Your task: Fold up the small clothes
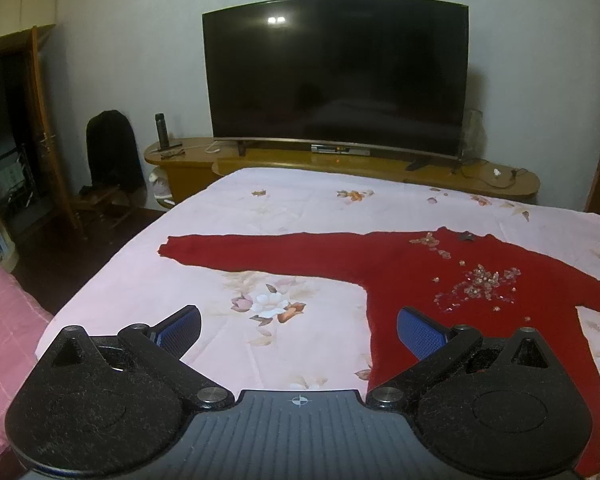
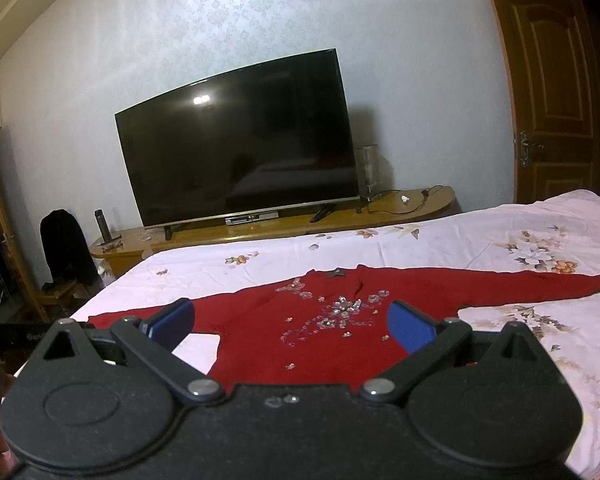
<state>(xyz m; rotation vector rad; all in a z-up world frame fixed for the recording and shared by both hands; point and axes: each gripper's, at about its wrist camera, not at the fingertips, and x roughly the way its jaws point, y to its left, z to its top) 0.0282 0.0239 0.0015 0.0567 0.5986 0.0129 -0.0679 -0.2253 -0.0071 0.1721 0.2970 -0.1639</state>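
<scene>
On the bed's pale pink floral sheet (image 1: 228,216) lies a dark red knitted sweater with sequin flowers across the chest (image 1: 416,276), face up, both sleeves stretched straight out to the sides, likely spread flat so the sleeves can be folded in first. Neither tool has touched it yet. Left claw (image 1: 299,330) hovers over the sheet by the sweater's side edge, blue pads spread wide, holding nothing. Right claw (image 2: 291,320) hangs above the sweater's body, equally wide apart and empty. A dark television (image 2: 240,144) stands beyond the bed
</scene>
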